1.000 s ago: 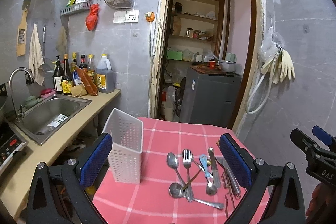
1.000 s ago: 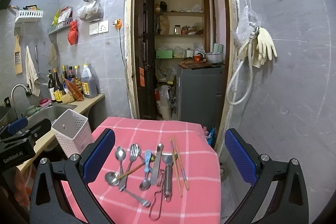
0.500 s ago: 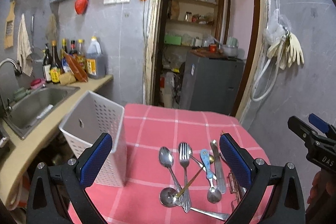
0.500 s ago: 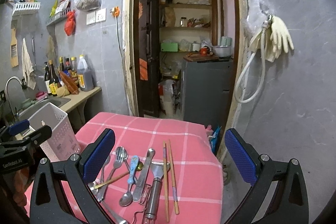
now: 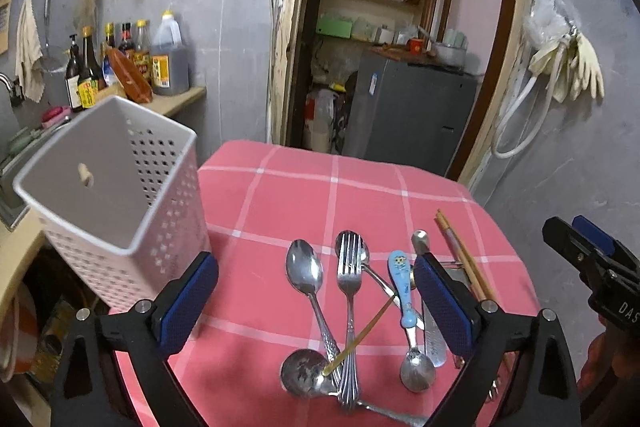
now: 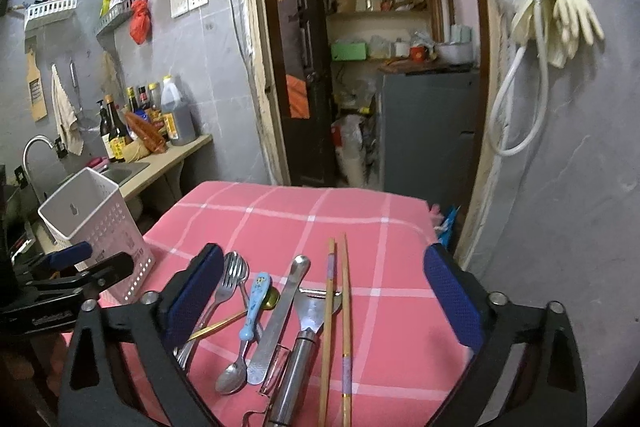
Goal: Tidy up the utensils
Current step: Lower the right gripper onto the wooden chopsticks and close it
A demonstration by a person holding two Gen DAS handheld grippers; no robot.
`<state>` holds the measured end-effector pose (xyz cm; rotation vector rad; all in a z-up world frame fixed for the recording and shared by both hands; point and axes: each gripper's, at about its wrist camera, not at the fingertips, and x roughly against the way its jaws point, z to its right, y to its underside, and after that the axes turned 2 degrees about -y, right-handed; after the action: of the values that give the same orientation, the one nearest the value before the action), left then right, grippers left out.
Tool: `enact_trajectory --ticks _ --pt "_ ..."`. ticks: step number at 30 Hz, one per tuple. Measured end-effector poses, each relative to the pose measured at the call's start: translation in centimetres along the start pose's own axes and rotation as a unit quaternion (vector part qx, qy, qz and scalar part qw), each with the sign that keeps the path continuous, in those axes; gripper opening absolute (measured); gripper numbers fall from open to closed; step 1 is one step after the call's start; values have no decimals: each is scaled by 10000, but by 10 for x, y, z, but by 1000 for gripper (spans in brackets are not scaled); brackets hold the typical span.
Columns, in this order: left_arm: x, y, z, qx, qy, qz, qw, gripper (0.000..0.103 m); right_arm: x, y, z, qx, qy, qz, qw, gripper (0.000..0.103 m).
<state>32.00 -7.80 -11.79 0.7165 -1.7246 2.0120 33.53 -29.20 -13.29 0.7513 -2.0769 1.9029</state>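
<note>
Both of your grippers have dropped toward the pink checked tablecloth (image 6: 400, 247) since a second ago, so the cutlery now fills the lower part of each view, and both sets of jaws have just been closing a little with nothing gripped. Your left gripper (image 5: 316, 303) stands wide apart over the loose pile: a plain steel spoon (image 5: 306, 275), a steel fork (image 5: 349, 291) and a blue-handled cartoon spoon (image 5: 404, 299) lie crossed, with a thin brass-coloured stick (image 5: 360, 337) threaded through them. Your right gripper (image 6: 320, 299) is also apart and empty, above a flat steel knife (image 6: 280, 315), a steel peeler (image 6: 304, 347) and a pair of wooden chopsticks (image 6: 338, 319). The white perforated plastic holder (image 5: 116, 187) stands empty at the table's left edge, just beside your left jaw. Because the pieces overlap, pinching one may drag its neighbours or flick them off the cloth. Flat handles on soft fabric can also slip from the pads. Watch the holder too: a nudge from the left jaw could tip it over the edge.
</note>
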Motion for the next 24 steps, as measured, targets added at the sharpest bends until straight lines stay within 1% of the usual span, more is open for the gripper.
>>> enact_trajectory --ticks 1,3,8,10,16,18,21,24 --pt "-5 0 2 -8 -16 -26 10000 95 -4 2 0 -1 -32 -52 10000 83" --pt "-16 1 4 -39 -65 -97 9999 94 -18 5 1 -3 -131 -185 9997 77" --pt "-40 1 0 35 -206 -342 9992 87 -49 14 2 -40 -330 -515 9981 66" --pt "-51 2 -3 85 -243 -493 9985 78 -63 17 2 -107 -337 -693 9970 59" --pt "-82 2 -8 259 -340 -886 9951 68 -97 28 11 -267 -223 -1216 9920 44" --pt "-92 1 -10 336 -344 -1002 9938 67 -108 32 13 -320 -207 -1389 9896 42" --pt "-108 2 -13 466 -335 -1213 9910 64 -122 38 16 -378 -191 -1579 9866 40" --pt "-119 4 -16 605 -299 -1373 9882 55 -134 42 17 -467 -221 -1709 9839 38"
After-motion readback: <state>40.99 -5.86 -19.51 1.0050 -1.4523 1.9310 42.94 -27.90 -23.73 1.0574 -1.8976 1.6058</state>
